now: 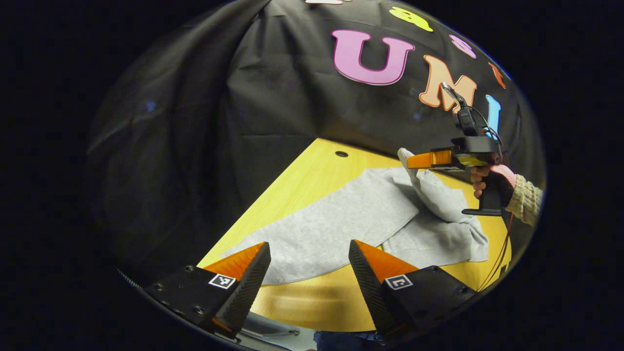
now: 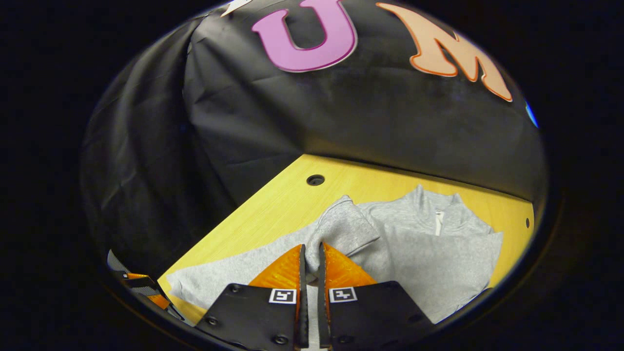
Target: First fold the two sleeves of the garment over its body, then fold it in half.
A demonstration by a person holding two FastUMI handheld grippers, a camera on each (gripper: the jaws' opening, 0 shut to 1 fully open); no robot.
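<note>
Garment (image 1: 336, 224): grey, lying on the yellow tabletop (image 1: 312, 175) with its collar toward the booth wall. My right tongs (image 2: 310, 258) are pressed together on the cuff end of one sleeve (image 2: 343, 229), which is lifted clear of the tabletop and hangs over the body. In the left gripper view the same tongs (image 1: 412, 161) hold that sleeve (image 1: 434, 192) up as a draped column. My left tongs (image 1: 309, 258) are spread and carry nothing, poised above the near hem.

Risks, as I judge them:
- The pinch sits close to the cuff edge; a quick pull could let the fabric slip out and the sleeve drop crooked.
- Lifting higher may drag the shoulder and shift the whole garment, since nothing pins it.
- Laying the sleeve down with its present twist would leave a bunched fold, spoiling the later halving.
</note>
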